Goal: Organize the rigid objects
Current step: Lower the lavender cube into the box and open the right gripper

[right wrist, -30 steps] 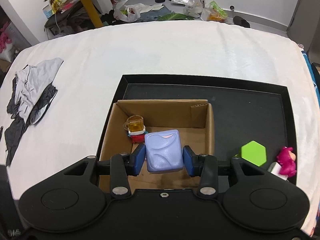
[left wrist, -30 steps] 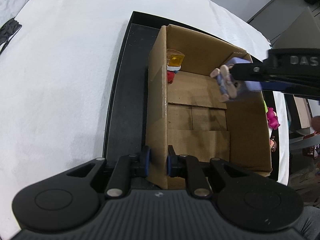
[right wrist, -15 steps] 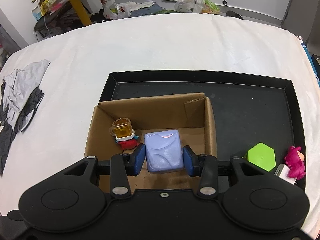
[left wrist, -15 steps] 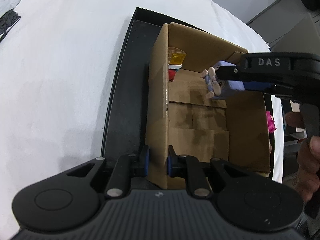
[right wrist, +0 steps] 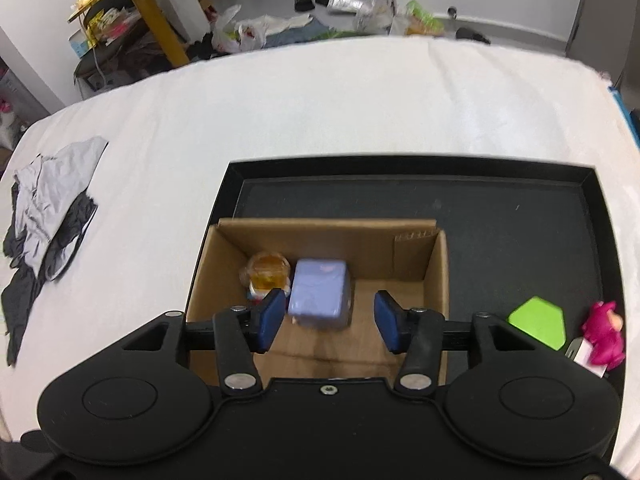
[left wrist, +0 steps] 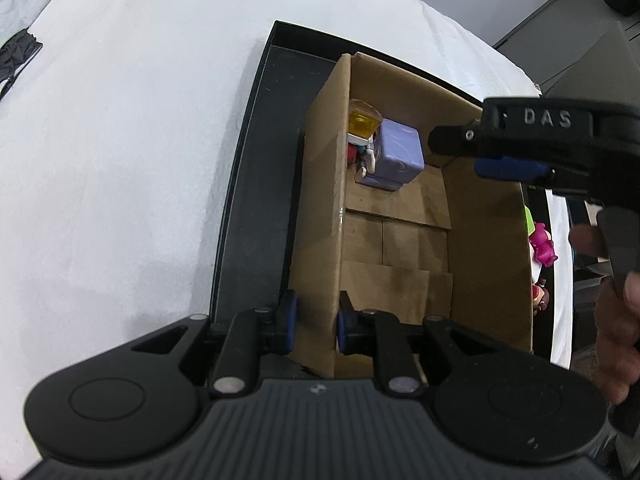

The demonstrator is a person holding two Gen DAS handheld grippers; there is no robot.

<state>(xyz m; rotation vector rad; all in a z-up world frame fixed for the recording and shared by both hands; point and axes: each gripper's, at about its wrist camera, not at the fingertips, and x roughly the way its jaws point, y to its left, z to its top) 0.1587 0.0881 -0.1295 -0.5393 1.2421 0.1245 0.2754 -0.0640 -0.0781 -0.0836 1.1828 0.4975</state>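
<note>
Now right gripper just opened off lavender cube; left gripper pinches box wall.

A white-covered worktop carries a black tray, directly ahead of the right hand-held gripper. Crumpled grey and black cloth lies on the worktop, well apart from the tray, far to that hand-held gripper's left.

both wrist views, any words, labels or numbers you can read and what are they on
"DAS": raised letters on the black body of the right gripper, seen in the left wrist view.
The packets on the yellow wooden table in the right wrist view carry print too small and blurred to read.
Nothing else readable.
</note>
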